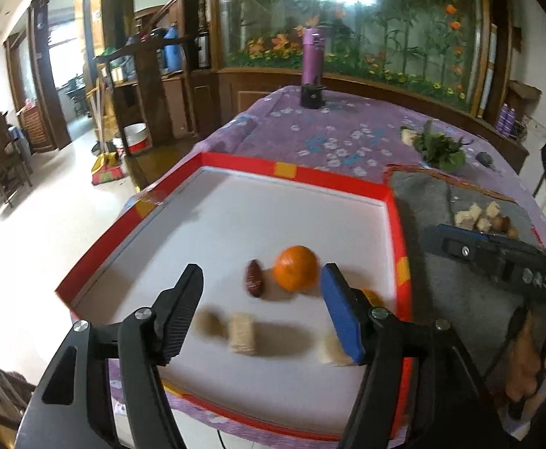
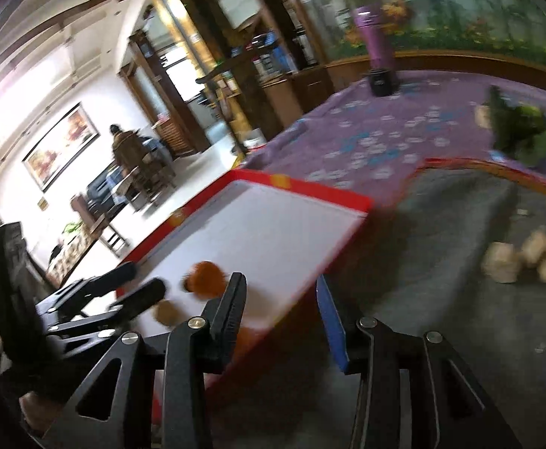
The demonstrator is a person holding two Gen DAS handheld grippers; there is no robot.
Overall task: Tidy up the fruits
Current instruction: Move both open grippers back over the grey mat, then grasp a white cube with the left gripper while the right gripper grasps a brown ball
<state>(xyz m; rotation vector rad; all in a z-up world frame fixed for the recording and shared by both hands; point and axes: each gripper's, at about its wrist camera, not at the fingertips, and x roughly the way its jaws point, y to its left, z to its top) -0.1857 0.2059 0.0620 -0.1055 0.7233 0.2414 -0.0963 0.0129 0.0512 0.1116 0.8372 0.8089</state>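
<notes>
Left gripper (image 1: pixel 261 299) is spread and empty over the red-rimmed tray (image 1: pixel 396 232), with the orange (image 1: pixel 296 268), the date (image 1: pixel 254 278) and a pale roll (image 1: pixel 241 333) lying loose on the white floor between and just past its fingers. Right gripper (image 2: pixel 284 318) is part-open, nothing between the fingers, sitting over the grey mat (image 2: pixel 441 262) just off the tray's near corner. I read the remaining pile of pale pieces (image 2: pixel 523 262) as the next pick: it lies ahead and to the right of the right gripper, so that hand is clearly nearer.

Glossy pale floor (image 1: pixel 48 194), dark wooden cabinets (image 1: pixel 153 86).
</notes>
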